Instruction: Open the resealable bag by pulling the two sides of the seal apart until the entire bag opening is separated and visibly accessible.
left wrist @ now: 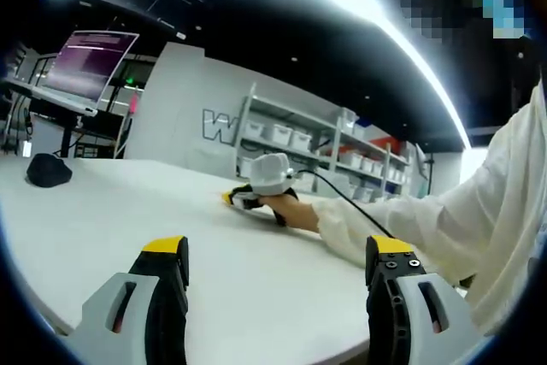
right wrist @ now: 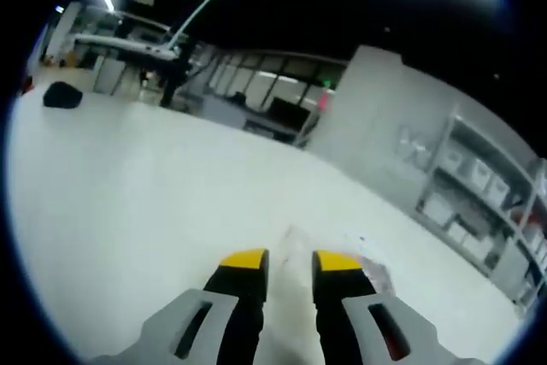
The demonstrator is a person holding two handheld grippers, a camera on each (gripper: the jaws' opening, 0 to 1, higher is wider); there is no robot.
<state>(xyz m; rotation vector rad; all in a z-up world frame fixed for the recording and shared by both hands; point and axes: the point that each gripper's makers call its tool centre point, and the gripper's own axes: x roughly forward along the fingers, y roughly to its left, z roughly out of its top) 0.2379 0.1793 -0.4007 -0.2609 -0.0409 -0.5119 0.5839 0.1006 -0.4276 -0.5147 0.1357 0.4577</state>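
Observation:
A clear resealable bag lies flat on the white table, faint against it, just ahead of my right gripper and reaching to its right. The right gripper's yellow-tipped jaws stand close together with a narrow gap, and the bag's left edge runs toward that gap. In the left gripper view, a hand holds the right gripper low on the table. My left gripper hovers over the table's near part, jaws wide apart, nothing between them.
A black object lies at the table's far left, and also shows as a black object in the right gripper view. A laptop stands on a raised stand behind it. Shelves with bins line the back wall. A white sleeve crosses from the right.

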